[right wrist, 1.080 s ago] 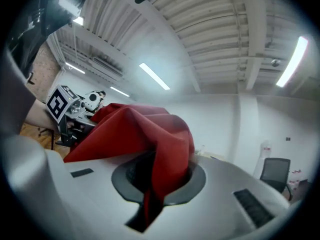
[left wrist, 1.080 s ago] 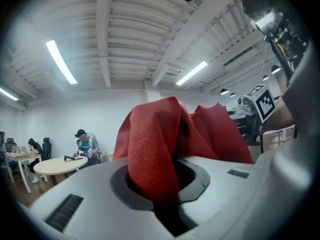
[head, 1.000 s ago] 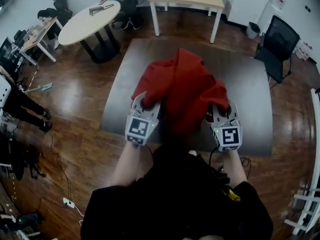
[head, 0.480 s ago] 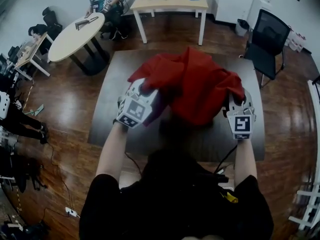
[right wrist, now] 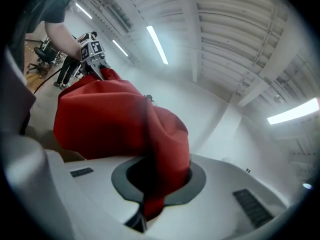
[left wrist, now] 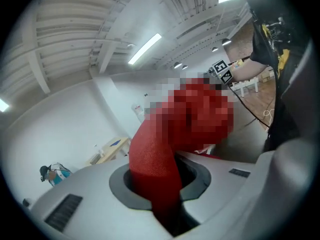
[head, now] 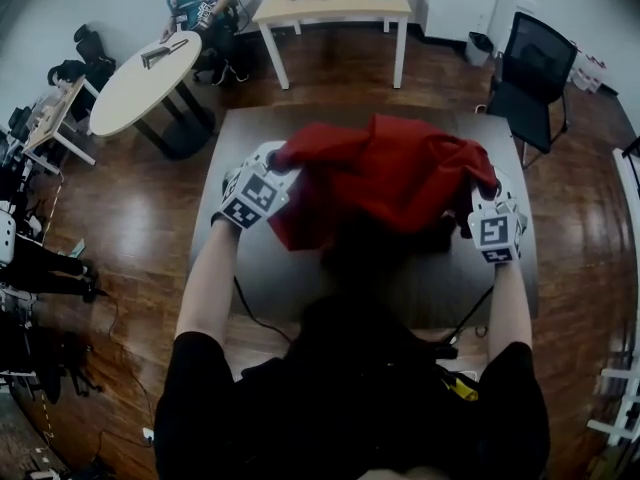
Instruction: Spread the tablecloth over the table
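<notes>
- Left gripper (head: 281, 161): fingers (left wrist: 80, 201) almost closed and pinching a bunched end of the red tablecloth (head: 390, 183). They have just been easing open a little, with the cloth between them and gripped.
- Right gripper (head: 482, 190): fingers (right wrist: 230, 189) close together, clamped tight on the other bunched end.
- One end in each gripper, probably so that drawing the hands apart pulls the cloth out wide.
- Cloth hangs crumpled between the two grippers over the middle of the grey tabletop (head: 275, 283). It sags toward the near edge and is not flat yet. Can't tell whether the low folds touch the surface.
- Left gripper sits by the tabletop's left edge and right gripper by the right edge, so the spread looks matched to the tabletop's width.
- Judgement: early in the spread. The cloth has yet to be opened out, lowered and smoothed.
- Risk: the left grip looks looser, so that end could slip out.
</notes>
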The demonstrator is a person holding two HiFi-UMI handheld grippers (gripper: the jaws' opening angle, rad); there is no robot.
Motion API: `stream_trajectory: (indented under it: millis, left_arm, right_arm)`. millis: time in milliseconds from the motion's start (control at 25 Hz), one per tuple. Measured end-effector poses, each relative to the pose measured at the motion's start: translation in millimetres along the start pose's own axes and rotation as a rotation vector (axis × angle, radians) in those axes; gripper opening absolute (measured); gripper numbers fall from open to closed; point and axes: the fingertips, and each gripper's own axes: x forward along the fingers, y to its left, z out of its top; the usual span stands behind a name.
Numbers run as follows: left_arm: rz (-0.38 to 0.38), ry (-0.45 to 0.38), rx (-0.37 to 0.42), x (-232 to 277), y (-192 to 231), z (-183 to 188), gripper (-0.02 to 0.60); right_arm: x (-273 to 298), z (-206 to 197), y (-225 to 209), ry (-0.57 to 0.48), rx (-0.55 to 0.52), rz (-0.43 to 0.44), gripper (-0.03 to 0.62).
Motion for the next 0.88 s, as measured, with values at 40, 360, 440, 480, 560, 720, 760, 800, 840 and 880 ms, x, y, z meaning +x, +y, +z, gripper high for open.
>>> stream_trajectory:
  millis: [40,360,440,480,560,720,760,800,840,880]
  left_arm:
    - [-0.017,-0.001,0.005,-1,10,-3,0.067]
    - [0.092,0.018,0.057,-23,108,-15,0.06]
    - [0.11,0.015,0.097,-22,122,-8,0.06]
    - [0.122,0.021,0.123,-20,129,-3,0.06]
    - [0.154,0.03,0.158,-15,145,8,0.06]
    - [0.228,0.013,0.205,-17,178,39,0.06]
    - [0.243,0.004,0.209,-20,185,47,0.06]
    - [0.258,-0.006,0.207,-24,190,55,0.06]
    - [0.275,-0.016,0.197,-27,195,62,0.06]
    - [0.291,-0.025,0.182,-29,197,66,0.06]
  right_arm:
    - [5,5,-2,0.006,-0.006,-0.008,0.029]
    - [11,21,-52,0.033,0.003,-0.124,0.029]
    - [13,25,-62,0.033,-0.034,-0.133,0.029]
    - [17,28,-66,0.031,-0.058,-0.139,0.029]
    - [24,42,-78,0.025,-0.104,-0.171,0.029]
    - [32,76,-109,-0.037,-0.154,-0.255,0.029]
    - [33,84,-117,-0.063,-0.164,-0.272,0.029]
    - [35,90,-125,-0.086,-0.173,-0.284,0.029]
    - [36,97,-131,-0.104,-0.173,-0.295,0.029]
    - [37,105,-136,-0.116,-0.165,-0.304,0.029]
